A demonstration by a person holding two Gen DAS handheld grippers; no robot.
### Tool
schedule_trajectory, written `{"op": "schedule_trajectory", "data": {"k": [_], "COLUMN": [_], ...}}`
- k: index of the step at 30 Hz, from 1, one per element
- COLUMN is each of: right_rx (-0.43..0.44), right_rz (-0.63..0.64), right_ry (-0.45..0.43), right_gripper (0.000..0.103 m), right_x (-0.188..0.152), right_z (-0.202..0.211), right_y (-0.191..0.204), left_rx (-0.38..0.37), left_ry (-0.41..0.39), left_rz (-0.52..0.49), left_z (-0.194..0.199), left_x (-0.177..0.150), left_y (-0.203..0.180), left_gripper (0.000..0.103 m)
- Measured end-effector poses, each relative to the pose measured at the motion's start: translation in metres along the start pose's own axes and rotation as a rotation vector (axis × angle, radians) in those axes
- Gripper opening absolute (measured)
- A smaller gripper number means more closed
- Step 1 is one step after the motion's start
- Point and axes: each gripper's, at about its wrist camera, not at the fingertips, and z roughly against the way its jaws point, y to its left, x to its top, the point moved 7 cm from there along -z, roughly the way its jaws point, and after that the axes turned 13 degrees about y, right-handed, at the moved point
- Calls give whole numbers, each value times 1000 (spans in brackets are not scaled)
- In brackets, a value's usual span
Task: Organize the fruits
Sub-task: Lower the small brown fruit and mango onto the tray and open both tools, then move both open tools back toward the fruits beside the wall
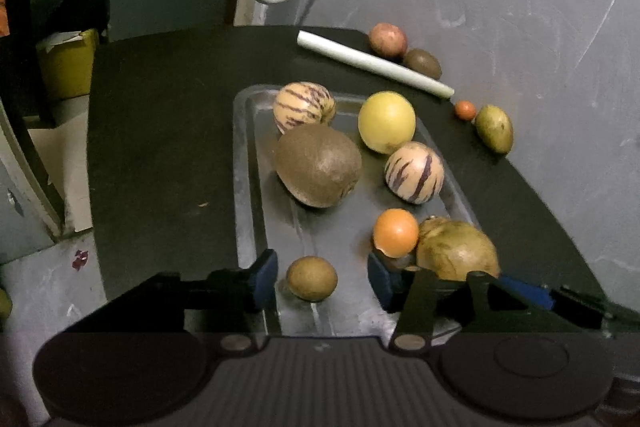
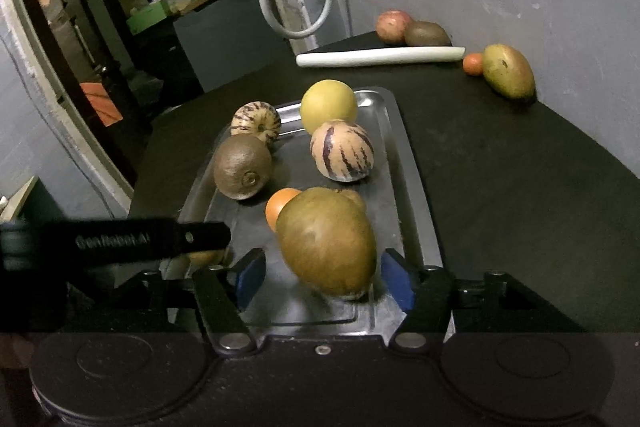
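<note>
The left gripper (image 1: 322,277) is standing open low in the frame, a small round brownish-green fruit (image 1: 312,278) lying loose between its blue pads on the rectangular silver metal tray (image 1: 248,163). The right gripper (image 2: 322,277) is also gaping, its pads flanking but not pressing a large olive-green mango (image 2: 326,243) resting at the tray's near end.

Both wrist cams look down, close, over shared tray (image 1: 256,187) (image 2: 416,211) of fruit.
</note>
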Motion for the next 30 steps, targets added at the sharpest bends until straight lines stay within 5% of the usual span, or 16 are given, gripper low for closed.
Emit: {"op": "schedule_trajectory", "data": {"k": [10, 21, 30], "right_rx": [-5, -26, -107], "right_rz": [140, 211, 51], "right_ry": [-35, 41, 113], "right_gripper": [94, 102, 102], "right_x": [-17, -41, -57], "right_z": [36, 58, 58], "right_y": [8, -4, -51], "left_rx": [8, 56, 29], "left_ry": [-103, -61, 33], "left_rz": [-20, -101, -204], "left_z": [45, 59, 41], "left_x": [-21, -57, -78], "left_y": [-2, 2, -31], "left_gripper": [100, 102, 102]}}
